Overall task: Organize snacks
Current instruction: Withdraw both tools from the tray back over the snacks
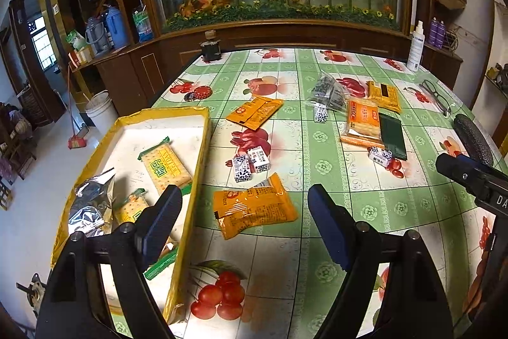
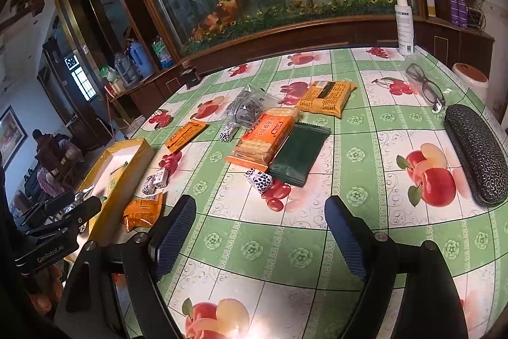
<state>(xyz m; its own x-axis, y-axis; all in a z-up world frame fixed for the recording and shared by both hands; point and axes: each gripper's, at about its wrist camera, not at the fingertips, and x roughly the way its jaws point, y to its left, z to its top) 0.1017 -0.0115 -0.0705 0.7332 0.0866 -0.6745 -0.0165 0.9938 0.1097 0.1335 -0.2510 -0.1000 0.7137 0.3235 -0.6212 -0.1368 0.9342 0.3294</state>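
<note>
**Left tongs closest to the orange pouch, long axis crosswise**

Left tongs (image 1: 244,221) sit wide, nothing between the pads, hovering at the near edge of the green fruit-print worktop (image 1: 349,243). Crinkled orange foil snack pouch (image 1: 254,205) lies dead ahead of them, just past the fingertips, flat on the worktop and just beside the right wall of the yellow-rimmed white cardboard tray (image 1: 203,148).

- Pouch long axis runs roughly left-right across the left wrist view, slightly tilted, so it lies along the line between the pads; I'd expect a wrist roll or a pinch on the short end.
- Tray is to the pouch's left; it already holds green-and-yellow cracker packs (image 1: 165,164) and silver foil packets (image 1: 92,202). Short hop sideways to drop in.
- Right tongs (image 2: 260,231) also wide and empty. Nearest item to them is the small black-and-white wrapped candy (image 2: 258,180), ahead, touching the dark green flat sachet (image 2: 298,154).
- From the right wrist view the orange pouch (image 2: 143,208) is far off to the left, next to the left tool: left hand's job, in my read.

Remaining loose snacks sit further back, mid-worktop.
</note>
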